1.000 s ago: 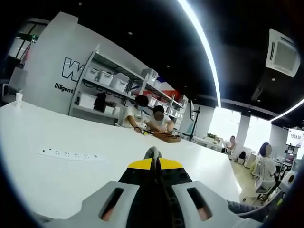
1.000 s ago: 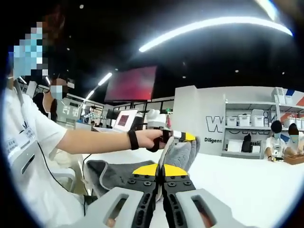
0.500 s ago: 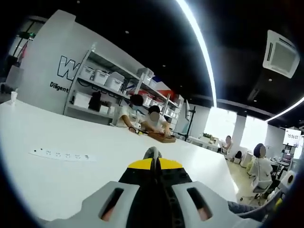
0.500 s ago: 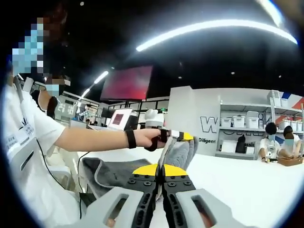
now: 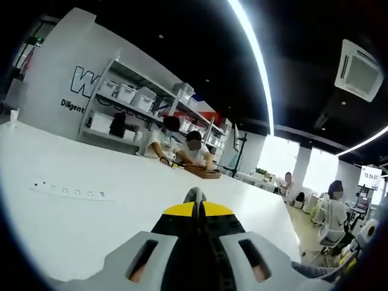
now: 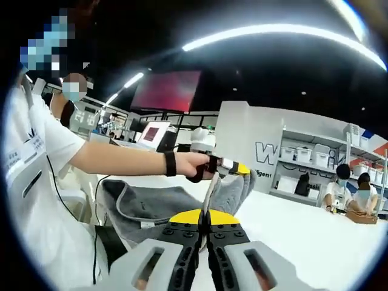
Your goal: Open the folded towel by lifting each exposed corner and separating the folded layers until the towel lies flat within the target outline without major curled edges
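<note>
While the right gripper (image 6: 206,225) rises from the bottom centre of the right gripper view with its jaws pressed together on an edge of the grey towel (image 6: 154,206), the cloth spreads from those tips toward the lower left of the frame and climbs just above them to the left gripper (image 6: 233,169), held in the person's hand (image 6: 197,165) at mid-frame and pinching a raised towel corner. Seen in the left gripper view, the left gripper's jaws sit closed at bottom centre with a sliver of grey cloth at their tips, above the white table (image 5: 91,224), where a power strip (image 5: 68,191) lies at the left.
</note>
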### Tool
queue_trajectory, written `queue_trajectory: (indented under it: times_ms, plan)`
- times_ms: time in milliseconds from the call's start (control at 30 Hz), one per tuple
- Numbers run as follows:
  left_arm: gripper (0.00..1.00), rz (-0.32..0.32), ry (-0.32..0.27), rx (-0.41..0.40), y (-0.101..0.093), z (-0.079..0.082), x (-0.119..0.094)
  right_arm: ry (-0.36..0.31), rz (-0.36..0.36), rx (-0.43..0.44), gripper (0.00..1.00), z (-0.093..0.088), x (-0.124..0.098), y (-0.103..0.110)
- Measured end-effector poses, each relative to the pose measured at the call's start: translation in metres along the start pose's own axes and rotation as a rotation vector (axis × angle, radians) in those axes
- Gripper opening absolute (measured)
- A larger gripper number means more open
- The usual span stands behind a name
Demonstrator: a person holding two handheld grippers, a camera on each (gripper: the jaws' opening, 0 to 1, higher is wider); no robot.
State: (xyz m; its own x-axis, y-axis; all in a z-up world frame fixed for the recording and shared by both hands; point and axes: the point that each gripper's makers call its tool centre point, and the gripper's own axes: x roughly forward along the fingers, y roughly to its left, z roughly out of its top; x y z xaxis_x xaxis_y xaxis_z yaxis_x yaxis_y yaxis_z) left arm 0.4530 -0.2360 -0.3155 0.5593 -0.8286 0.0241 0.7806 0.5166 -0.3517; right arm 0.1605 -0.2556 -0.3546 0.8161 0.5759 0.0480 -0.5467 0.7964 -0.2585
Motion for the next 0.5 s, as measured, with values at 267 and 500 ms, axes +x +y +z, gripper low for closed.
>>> queue_trajectory:
  times_ms: [267, 500]
  plan:
    - [0.01, -0.024, 0.01, -0.004, -0.012, -0.009, 0.011, 0.045, 0.015, -0.032, 0.0, -0.009, -0.008, 0.001]
    - [0.01, -0.05, 0.036, 0.004, -0.022, -0.018, 0.026, 0.057, -0.007, -0.028, 0.0, -0.016, -0.018, -0.006]
